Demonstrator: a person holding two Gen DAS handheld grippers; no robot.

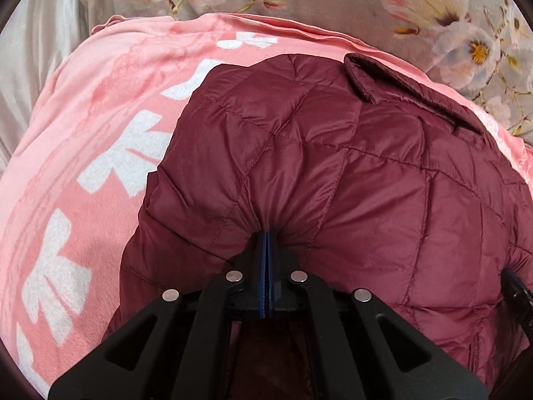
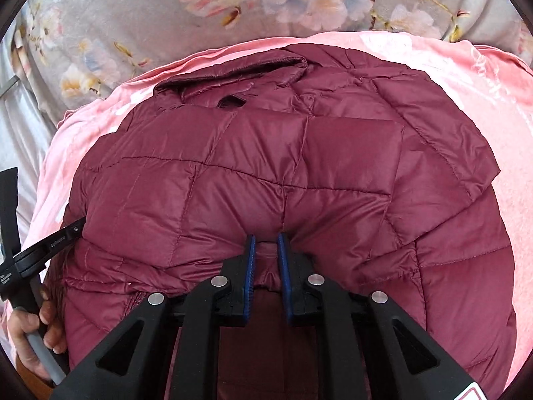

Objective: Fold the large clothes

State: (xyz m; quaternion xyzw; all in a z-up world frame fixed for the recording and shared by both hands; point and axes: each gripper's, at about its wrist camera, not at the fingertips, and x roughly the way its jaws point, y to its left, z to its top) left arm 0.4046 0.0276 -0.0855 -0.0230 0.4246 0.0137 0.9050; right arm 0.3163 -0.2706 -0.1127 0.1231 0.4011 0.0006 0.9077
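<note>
Grey floral bedding (image 2: 140, 26) formed the backdrop, and over it a pink blanket (image 1: 100, 140) with white printed shapes was spread. On that blanket a maroon quilted jacket (image 2: 299, 153) was laid, its collar (image 2: 240, 66) turned toward the far edge, close to the flowered cloth. A small hanging loop (image 2: 231, 101) was seen just below the collar.

From the left wrist view, the left gripper (image 1: 266, 233) was seen clamped tight on a gathered pinch of the jacket's near edge, its blue pads (image 1: 265, 266) pressed together with the fabric puckered into folds around the tips. The jacket's darker lining was visible beneath the black linkage.

From the right wrist view, the right gripper (image 2: 266, 238) was seen with a narrow gap between its blue pads, a fold of the jacket's edge lying between them. Whether the pads were pressed on that fold could not be told.

At the lower left of the right wrist view, a hand (image 2: 31, 343) was seen wrapped round the grey handle of the other gripper, whose black finger was touching the jacket's side.
</note>
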